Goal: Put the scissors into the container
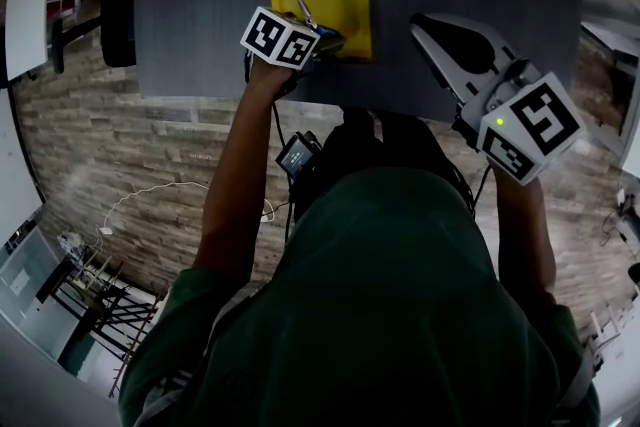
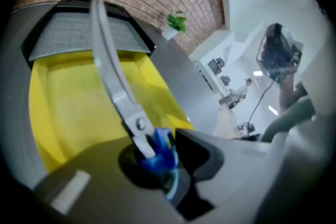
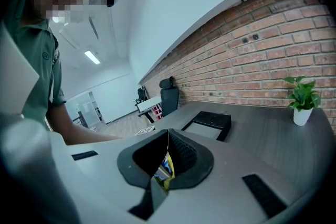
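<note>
Blue-handled scissors [image 2: 113, 78] in jaws of left gripper [image 2: 164, 160], clearest in its view

- In the left gripper view, my left gripper [image 2: 164, 157] is swallowing most of the blue handle of the scissors [image 2: 113, 78], so I am not seeing the finger loops.
- Its grey body is covering the near end of the yellow container [image 2: 68, 107]. The far end is meeting a grey mesh panel [image 2: 84, 34], under it or against it, I am not telling which.
- In the head view, the marker cube [image 1: 280, 37] is hiding those jaws; only a blade tip is poking out.
- Under the closed jaws of my right gripper [image 3: 168, 147], a yellow-and-blue sliver is showing, too small to name.
</note>
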`<state>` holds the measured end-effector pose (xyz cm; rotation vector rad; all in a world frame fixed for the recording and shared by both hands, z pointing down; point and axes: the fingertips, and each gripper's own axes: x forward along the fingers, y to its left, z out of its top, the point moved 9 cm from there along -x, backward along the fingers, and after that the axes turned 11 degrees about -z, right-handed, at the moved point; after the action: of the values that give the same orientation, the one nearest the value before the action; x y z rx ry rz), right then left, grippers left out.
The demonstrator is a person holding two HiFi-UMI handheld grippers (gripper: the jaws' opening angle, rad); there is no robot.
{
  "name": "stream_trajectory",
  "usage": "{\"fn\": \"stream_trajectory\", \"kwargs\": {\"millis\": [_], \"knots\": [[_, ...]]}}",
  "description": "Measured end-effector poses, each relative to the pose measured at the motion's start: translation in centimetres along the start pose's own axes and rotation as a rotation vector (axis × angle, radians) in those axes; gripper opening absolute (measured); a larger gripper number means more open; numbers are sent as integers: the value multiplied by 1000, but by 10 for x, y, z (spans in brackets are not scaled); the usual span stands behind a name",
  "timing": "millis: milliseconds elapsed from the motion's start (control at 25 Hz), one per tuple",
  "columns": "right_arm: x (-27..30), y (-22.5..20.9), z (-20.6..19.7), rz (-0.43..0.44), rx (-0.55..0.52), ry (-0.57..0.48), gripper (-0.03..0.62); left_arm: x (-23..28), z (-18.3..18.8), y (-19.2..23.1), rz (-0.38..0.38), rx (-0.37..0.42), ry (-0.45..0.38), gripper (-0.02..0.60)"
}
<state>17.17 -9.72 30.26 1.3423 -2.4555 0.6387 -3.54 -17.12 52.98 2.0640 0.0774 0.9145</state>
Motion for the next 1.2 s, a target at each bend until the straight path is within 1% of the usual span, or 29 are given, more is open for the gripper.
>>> {"fn": "stream_trajectory", "kwargs": {"millis": [120,280,360,440,600,760,920,1080,1200], "knots": [[0,-3,-1,1,4,-1,6,3,0,2,6,4,12,80],[1,-5,0,3,9,1,5,3,1,3,46,30,34,138],[1,-7,1,5,10,0,5,3,2,4,70,56,48,175],[3,-8,1,7,12,1,6,3,1,5,92,85,63,196],[6,-8,0,11,13,2,6,6,0,5,124,130,96,227],[5,-7,-1,14,13,3,5,9,-1,0,166,189,156,259],[7,-7,1,17,13,3,6,5,1,-2,214,234,195,275],[8,-3,2,21,12,3,6,-1,-1,-4,236,244,207,275],[9,-1,2,24,9,3,5,-4,-2,-5,266,265,225,275]]}}
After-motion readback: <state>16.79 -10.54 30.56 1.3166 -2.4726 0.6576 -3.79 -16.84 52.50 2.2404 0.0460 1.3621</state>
